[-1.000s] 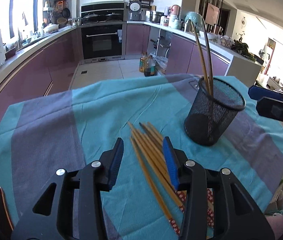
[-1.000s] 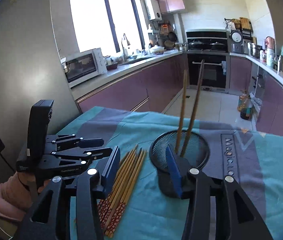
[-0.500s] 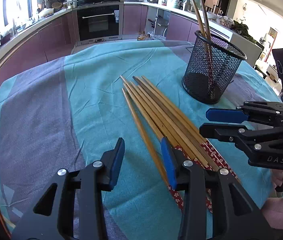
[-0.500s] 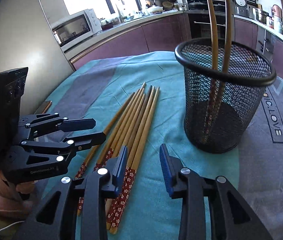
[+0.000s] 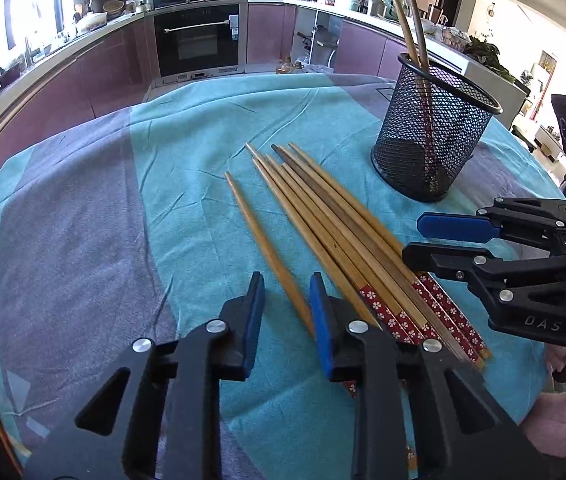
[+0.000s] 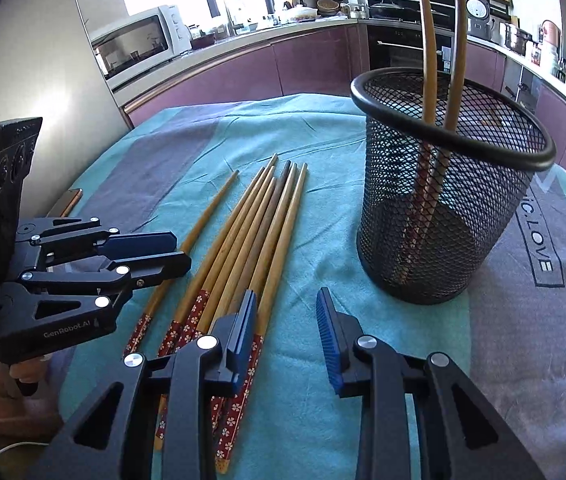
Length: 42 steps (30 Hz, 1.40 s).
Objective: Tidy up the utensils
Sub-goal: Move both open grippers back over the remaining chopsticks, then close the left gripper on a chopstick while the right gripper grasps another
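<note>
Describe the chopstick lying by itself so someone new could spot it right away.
On the teal and purple tablecloth, beside the black wire-mesh cup, lies a bundle of wooden chopsticks. The lone wooden chopstick lies apart from them, farthest from the cup.

Chopsticks [image 6: 251, 240] lie fanned on the tablecloth [image 6: 323, 128] — mesh holder [image 6: 443, 216] right, two upright inside.

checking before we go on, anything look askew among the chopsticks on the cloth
One chopstick lies apart from the bundle, angled off to its left instead of lined up. Two chopsticks already stand in the mesh holder. Nothing looks spilled or broken.
</note>
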Motion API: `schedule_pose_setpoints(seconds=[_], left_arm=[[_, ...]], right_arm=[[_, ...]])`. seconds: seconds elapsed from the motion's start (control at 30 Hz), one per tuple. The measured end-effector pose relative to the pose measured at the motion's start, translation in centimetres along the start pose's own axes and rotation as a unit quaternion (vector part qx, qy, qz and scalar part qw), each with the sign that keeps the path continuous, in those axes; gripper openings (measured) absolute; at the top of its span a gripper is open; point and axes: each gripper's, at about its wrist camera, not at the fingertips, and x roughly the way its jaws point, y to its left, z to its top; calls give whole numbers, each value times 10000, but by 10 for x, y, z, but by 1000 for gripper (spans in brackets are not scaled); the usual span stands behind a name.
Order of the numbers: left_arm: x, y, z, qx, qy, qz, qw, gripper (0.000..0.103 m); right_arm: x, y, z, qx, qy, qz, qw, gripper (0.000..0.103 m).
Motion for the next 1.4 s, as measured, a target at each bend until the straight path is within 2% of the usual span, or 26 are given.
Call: schedule_pose_setpoints(seconds=[0.2,0.3,0.47,0.57,0.73,1.03,1.4], left_arm=[[3,0,4,-3,0,-16,10000,24],[6,0,6,-21,-3,-26,10000,24],[10,3,11,-87,-12,6,10000,18],[12,4,14,-162,-22,4,9999,15],[13,6,15,-337,-41,-8,9994,10],[8,15,10,-633,-136,-170,9978,8],[-27,12,16,-547,-471,-496,9962,8]], right_arm=[[9,8,4,-149,9,-260,9996,26],[12,6,7,-104,-12,-254,9996,26],[16,5,13,-38,-36,-272,9996,24],[17,2,15,35,-48,-271,9996,19],[16,-5,14,286,-76,-128,9995,6],[8,-13,12,525,-196,142,9983,6],[-26,-10,13,468,-592,692,9947,6]])
